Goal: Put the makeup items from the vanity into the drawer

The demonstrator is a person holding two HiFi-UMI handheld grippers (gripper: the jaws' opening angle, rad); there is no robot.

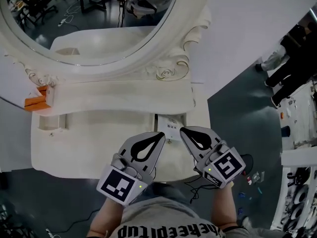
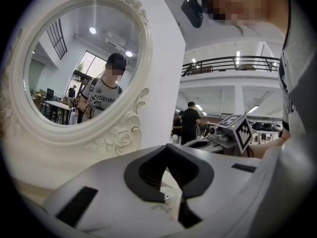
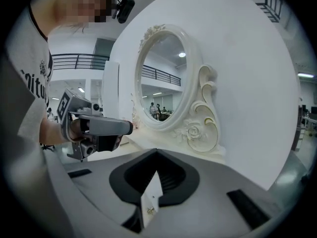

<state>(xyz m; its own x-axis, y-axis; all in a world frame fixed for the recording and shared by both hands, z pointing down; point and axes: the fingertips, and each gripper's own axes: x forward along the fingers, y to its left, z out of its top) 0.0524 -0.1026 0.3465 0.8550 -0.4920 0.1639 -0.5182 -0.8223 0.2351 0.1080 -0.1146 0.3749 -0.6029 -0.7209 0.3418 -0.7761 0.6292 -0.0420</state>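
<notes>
A white vanity [image 1: 99,152] with an oval mirror [image 1: 89,19] lies below me. An orange box [image 1: 38,100] sits at its left end. My right gripper [image 1: 182,129] hovers over the vanity's right part, shut on a thin white card-like item [image 3: 148,202] that carries a small gold mark and stands on edge between the jaws. My left gripper [image 1: 161,134] is close beside it with its tips together and nothing seen between them. A white rectangular piece [image 1: 171,125] shows just ahead of both tips. I cannot tell whether it is the held item or an open drawer.
The mirror's carved frame [image 1: 166,73] and a raised shelf [image 1: 124,95] stand behind the grippers. A recess [image 1: 52,122] shows at the left under the shelf. Dark floor with cables [image 1: 198,187] lies past the vanity's front edge, and people stand far right [image 1: 292,58].
</notes>
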